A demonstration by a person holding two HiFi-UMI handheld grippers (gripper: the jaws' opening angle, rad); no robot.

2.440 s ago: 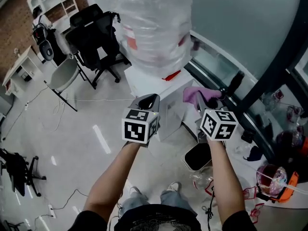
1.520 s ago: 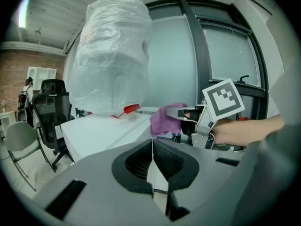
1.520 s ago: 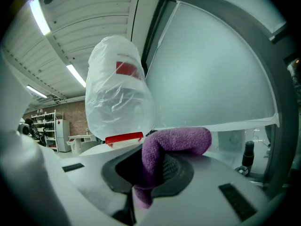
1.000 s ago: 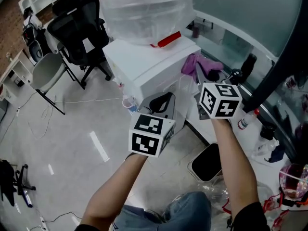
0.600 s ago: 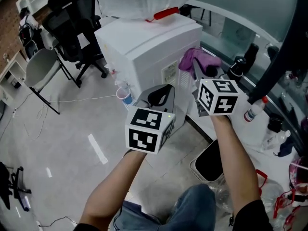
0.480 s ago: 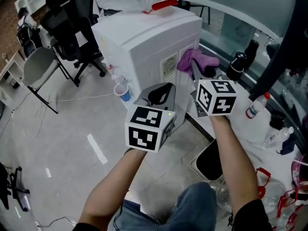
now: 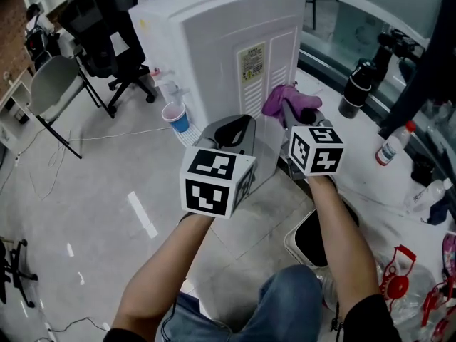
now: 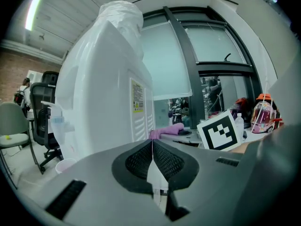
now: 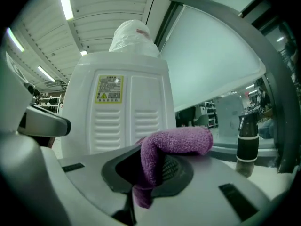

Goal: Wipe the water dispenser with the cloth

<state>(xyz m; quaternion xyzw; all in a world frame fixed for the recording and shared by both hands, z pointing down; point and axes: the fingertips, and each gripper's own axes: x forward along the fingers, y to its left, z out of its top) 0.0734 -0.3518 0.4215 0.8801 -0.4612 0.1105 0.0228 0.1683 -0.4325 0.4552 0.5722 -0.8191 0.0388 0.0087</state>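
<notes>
The white water dispenser (image 7: 221,41) stands ahead with its vented back panel and a yellow label facing me; it also fills the right gripper view (image 9: 122,102) and the left gripper view (image 8: 103,98). My right gripper (image 7: 296,123) is shut on a purple cloth (image 7: 285,102), held low beside the back panel; the cloth (image 9: 171,147) drapes over the jaws. My left gripper (image 7: 231,130) is shut with nothing in it, its jaws meeting in a thin line (image 8: 152,161), close to the dispenser's lower back.
A blue cup (image 7: 175,116) sits under the taps. Black chairs (image 7: 100,27) stand at the left. On the white ledge at the right are a black bottle (image 7: 356,87) and a spray bottle (image 7: 394,142). A black bin (image 7: 313,237) is below my right arm.
My view has dropped from the bottle on top to the dispenser's back panel. Both grippers have come lower along the back, the right one still shut on the cloth.
</notes>
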